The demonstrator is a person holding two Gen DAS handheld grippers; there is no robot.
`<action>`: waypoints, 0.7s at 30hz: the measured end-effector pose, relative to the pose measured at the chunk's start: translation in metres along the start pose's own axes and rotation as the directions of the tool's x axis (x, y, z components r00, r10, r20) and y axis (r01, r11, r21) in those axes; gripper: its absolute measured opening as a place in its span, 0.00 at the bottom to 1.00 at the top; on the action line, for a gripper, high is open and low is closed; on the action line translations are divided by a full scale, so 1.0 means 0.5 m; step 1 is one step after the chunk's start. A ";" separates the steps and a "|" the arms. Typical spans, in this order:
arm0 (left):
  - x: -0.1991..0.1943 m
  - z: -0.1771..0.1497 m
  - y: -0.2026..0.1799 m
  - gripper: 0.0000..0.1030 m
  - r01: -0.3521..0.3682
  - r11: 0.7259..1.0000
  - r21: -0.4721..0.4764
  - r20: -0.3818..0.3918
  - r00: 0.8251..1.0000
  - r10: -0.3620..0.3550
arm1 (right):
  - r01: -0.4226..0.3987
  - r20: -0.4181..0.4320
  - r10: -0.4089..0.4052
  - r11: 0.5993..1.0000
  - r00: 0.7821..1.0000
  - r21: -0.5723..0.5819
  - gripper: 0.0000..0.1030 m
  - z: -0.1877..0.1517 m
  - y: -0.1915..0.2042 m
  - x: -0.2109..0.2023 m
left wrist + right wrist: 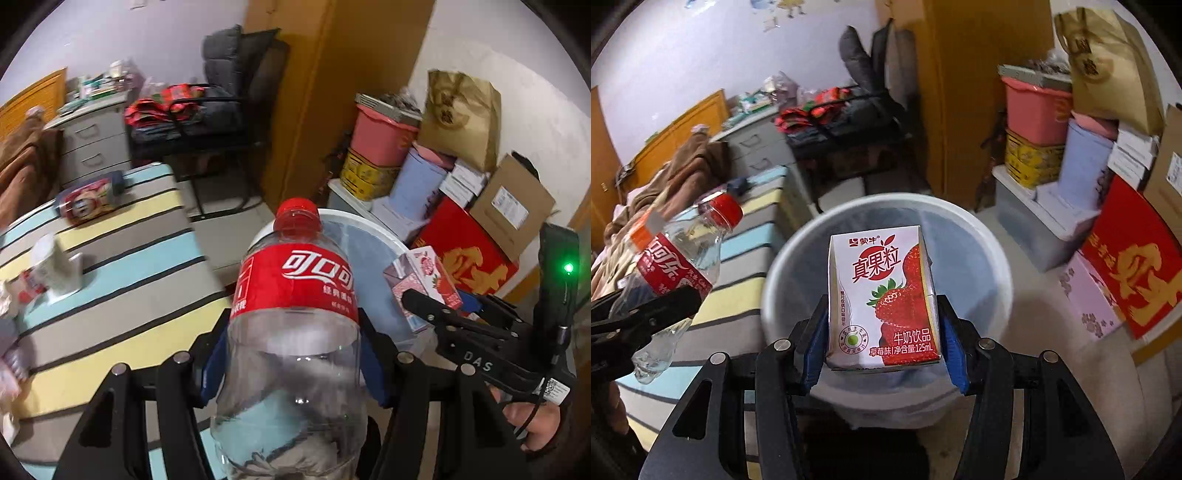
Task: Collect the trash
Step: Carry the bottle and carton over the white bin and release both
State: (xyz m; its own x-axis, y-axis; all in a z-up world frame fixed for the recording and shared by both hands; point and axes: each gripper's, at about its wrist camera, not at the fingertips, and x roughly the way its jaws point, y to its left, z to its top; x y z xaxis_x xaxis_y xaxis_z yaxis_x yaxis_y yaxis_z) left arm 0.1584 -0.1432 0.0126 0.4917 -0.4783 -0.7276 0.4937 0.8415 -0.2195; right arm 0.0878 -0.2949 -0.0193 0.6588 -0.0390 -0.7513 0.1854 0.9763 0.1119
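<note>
Room: a cluttered bedroom; a striped surface (110, 258) on your left, most likely a bed, carries more litter, and stacked boxes (1108, 206) stand along the right wall.
Left hand-held gripper (293, 354): you have it closed on the clear body of the empty cola bottle (295, 332), just below the red label, cap pointing away.
Right hand-held gripper (882, 332): it is clamped on both side faces of the strawberry milk carton (882, 299), upright, directly above the open bin.
Bin: the white trash bin (997, 243) sits on the floor just beside the striped surface; the carton hangs over its mouth, the bottle over its near left rim.
Bottle handling: I judge it very light, thin-walled and slick; it will dent, so hold the ribbed waist gently.
Carton handling: light and crushable; your flat side faces are the safest hold.
Remaining: a snack packet (90, 199) and a white cup (53, 266) lie well apart behind.
</note>
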 end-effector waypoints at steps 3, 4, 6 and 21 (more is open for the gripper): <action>0.031 0.015 -0.026 0.62 0.014 1.000 0.021 -0.021 1.000 -0.014 | 0.003 -0.016 -0.003 1.000 1.000 0.012 0.54 0.000 -0.023 0.011; 0.039 0.019 -0.033 0.62 0.018 1.000 0.024 -0.027 0.999 -0.017 | 0.000 -0.022 0.000 1.000 1.000 0.018 0.54 0.001 -0.028 0.016; 0.056 0.026 -0.045 0.62 0.029 0.999 0.033 -0.036 0.999 -0.027 | 0.004 -0.035 -0.003 1.000 0.999 0.018 0.54 0.000 -0.036 0.020; 0.128 0.039 -0.054 0.72 0.083 0.996 0.023 -0.070 0.994 -0.082 | 0.063 -0.060 -0.066 0.997 0.996 -0.048 0.59 0.011 -0.063 0.059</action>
State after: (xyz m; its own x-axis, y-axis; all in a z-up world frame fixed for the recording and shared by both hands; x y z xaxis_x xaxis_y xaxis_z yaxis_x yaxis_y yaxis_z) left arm 0.1906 -0.2012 -0.0156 0.3984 -0.5266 -0.7510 0.5491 0.7928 -0.2646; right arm 0.1055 -0.3281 -0.0416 0.6005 -0.0905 -0.7945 0.1911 0.9810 0.0326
